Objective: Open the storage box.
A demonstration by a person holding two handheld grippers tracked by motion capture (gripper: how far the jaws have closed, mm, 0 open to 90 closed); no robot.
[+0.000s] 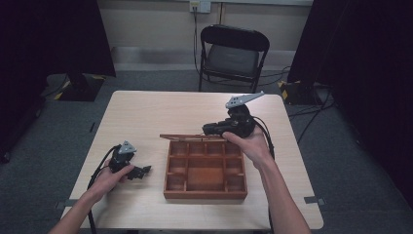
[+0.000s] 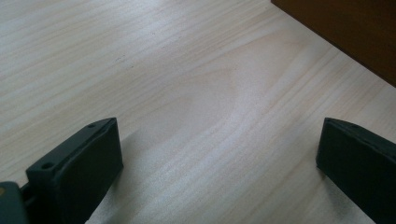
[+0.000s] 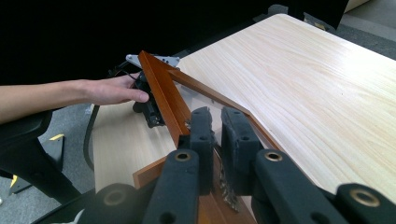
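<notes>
So there's a wooden compartment box (image 1: 205, 173) sitting mid-table (image 1: 146, 112), with its glass-paned lid (image 1: 192, 137) swung up at the far edge. The right gripper (image 1: 210, 129) has its jaws pinched tight on the lid's frame. The left gripper (image 1: 144, 170) rests on the table just left of the box, jaws spread wide, holding nothing.

The high view looks forward and down over the whole bench (image 1: 146, 107), while each tongs camera rides close along its own jaws, sharing that bench surface.
</notes>
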